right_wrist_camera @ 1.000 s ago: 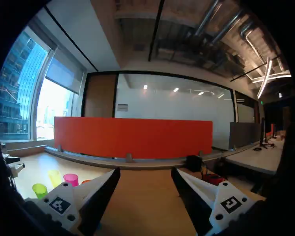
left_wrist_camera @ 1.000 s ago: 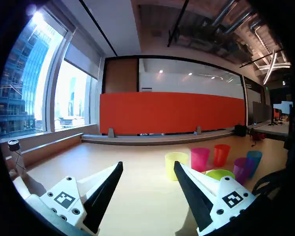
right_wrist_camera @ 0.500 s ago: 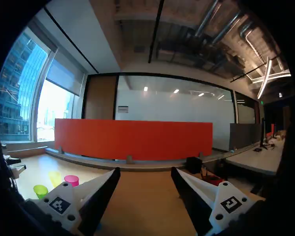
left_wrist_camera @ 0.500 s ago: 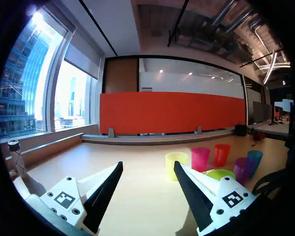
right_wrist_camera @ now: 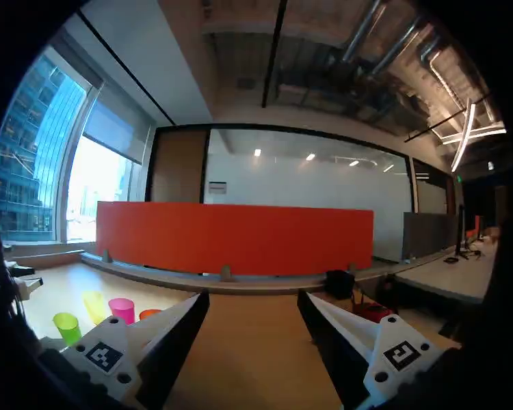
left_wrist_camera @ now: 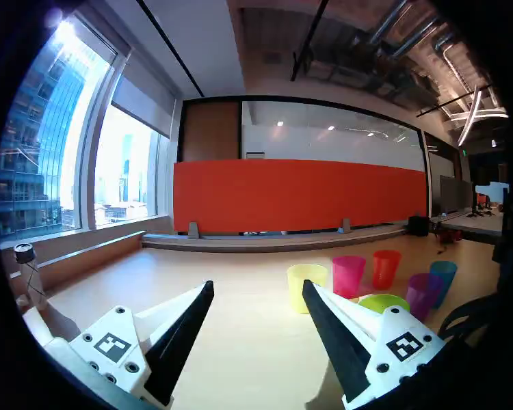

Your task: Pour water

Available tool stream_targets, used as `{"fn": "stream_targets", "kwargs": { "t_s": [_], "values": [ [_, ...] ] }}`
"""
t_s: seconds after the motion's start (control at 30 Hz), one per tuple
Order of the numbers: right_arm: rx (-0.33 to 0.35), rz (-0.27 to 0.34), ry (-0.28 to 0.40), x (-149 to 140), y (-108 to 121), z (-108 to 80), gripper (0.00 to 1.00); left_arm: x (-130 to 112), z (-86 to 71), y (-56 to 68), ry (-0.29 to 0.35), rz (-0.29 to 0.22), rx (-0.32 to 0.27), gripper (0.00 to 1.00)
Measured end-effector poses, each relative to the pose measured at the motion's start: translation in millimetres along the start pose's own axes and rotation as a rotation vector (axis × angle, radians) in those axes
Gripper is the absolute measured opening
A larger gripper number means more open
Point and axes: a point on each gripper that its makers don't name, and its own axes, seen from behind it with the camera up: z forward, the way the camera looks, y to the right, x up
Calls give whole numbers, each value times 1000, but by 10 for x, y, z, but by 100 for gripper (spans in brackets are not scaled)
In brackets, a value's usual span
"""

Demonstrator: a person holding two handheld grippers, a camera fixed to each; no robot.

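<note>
**Both grippers wide open above a table of cups**

In the left gripper view, tall glass windows (left_wrist_camera: 44, 150) fill the left side and a long orange partition panel (left_wrist_camera: 297, 195) crosses the room behind the pale wooden table (left_wrist_camera: 243, 342). The left gripper (left_wrist_camera: 256, 283) hangs above the tabletop with its white fingers spread wide and nothing between them. Right of centre, six translucent plastic cups stand on the table in a loose cluster. The yellow cup (left_wrist_camera: 306, 287) is nearest the gripper's right finger, then the pink cup (left_wrist_camera: 347, 275) and the red-orange cup (left_wrist_camera: 385, 268). The lime-green cup (left_wrist_camera: 383, 302) is partly hidden behind that finger, with the purple cup (left_wrist_camera: 421, 294) and the blue cup (left_wrist_camera: 442, 273) beyond it. Whether any cup holds water cannot be told. This view matches the one from half a second ago.

In the right gripper view, the right gripper (right_wrist_camera: 253, 295) is also wide open and empty. The cups stand at its lower left, well apart from it. Here the picture has drifted slightly: the lime-green, yellow and pink cups sit a little higher. The red-orange cup's rim now peeks out beside the gripper's left finger, where it was hidden half a second ago.
</note>
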Motion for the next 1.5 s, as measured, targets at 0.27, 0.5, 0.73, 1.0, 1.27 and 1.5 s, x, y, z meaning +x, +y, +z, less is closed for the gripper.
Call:
{"fn": "stream_targets", "kwargs": {
  "t_s": [0.27,0.5,0.73,1.0,1.27,1.5],
  "values": [
    [20,21,-8,-295,-46,39,100,-4,-5,-1,0,0,0,96],
    [33,47,-20,-524,-31,34,100,-5,-12,-8,0,0,0,96],
    [32,65,-40,-693,-34,49,100,-5,-13,-16,0,0,0,96],
    [27,72,-44,-785,-2,81,100,-5,-15,-16,0,0,0,96],
    [23,46,-41,-831,-25,102,100,-6,-9,-15,0,0,0,96],
    [23,30,-45,-869,-35,99,100,-6,-8,-9,0,0,0,96]
  ]
}}
